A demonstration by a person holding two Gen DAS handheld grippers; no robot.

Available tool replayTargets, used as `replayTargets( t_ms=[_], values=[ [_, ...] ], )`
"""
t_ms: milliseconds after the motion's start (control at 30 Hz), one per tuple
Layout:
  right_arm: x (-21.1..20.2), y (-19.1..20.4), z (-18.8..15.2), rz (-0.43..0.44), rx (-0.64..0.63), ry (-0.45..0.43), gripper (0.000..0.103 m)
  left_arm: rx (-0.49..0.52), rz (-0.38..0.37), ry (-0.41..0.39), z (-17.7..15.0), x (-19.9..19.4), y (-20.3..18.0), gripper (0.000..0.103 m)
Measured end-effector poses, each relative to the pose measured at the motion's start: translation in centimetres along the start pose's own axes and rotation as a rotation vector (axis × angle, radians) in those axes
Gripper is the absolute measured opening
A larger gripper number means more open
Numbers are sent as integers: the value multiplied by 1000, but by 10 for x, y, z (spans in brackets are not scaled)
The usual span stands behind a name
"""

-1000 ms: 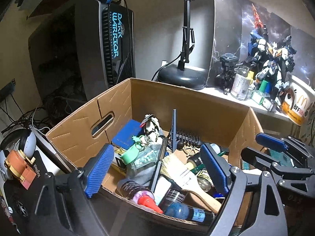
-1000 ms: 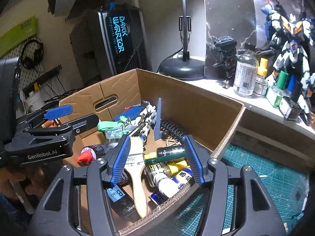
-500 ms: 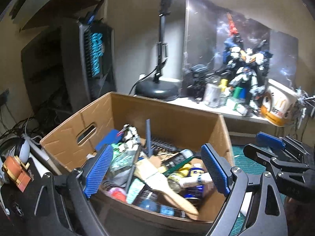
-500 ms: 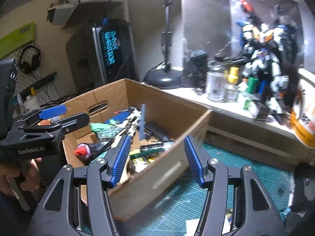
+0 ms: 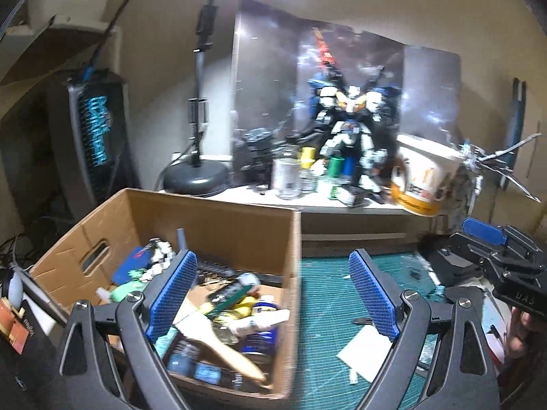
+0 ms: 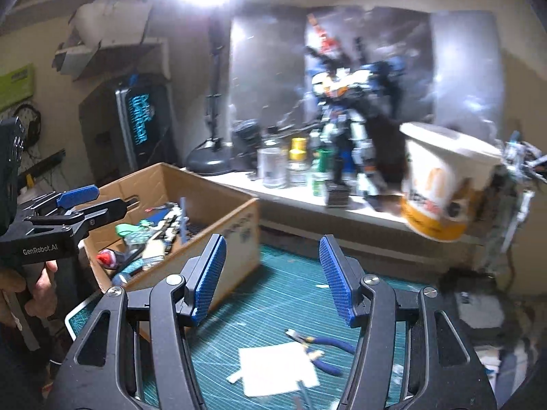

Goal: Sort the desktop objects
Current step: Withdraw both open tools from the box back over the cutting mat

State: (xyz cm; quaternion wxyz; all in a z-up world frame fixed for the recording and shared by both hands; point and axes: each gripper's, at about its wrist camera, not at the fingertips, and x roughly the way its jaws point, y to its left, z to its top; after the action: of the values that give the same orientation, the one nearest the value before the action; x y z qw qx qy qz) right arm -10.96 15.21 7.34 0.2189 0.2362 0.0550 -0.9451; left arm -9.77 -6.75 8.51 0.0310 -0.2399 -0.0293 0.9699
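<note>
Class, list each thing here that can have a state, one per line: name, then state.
Brown cardboard box: open-topped, crammed with clutter.
Left claw: open, empty.
Right claw: open, empty.
Blue-handled pliers: lying flat on the green cutting mat.
White paper sheet: flat on the mat.

black grippers point(image 6: 271, 278), blue ribbed fingers point(image 6: 209, 275)

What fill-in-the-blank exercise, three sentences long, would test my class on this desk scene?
1. The paintbrush lies inside the cardboard ____.
2. The blue-handled pliers lie on the ____ cutting mat.
3. Between the pads of the right tool there is ____.

Missing words: box; green; nothing
</note>
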Motion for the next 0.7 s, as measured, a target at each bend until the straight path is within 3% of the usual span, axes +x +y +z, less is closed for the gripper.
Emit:
replayTargets(
  t_ms=[700],
  values=[
    [-125, -130, -77, -320, 158, 15, 55, 174, -319, 89, -42, 46, -143, 92]
  ],
)
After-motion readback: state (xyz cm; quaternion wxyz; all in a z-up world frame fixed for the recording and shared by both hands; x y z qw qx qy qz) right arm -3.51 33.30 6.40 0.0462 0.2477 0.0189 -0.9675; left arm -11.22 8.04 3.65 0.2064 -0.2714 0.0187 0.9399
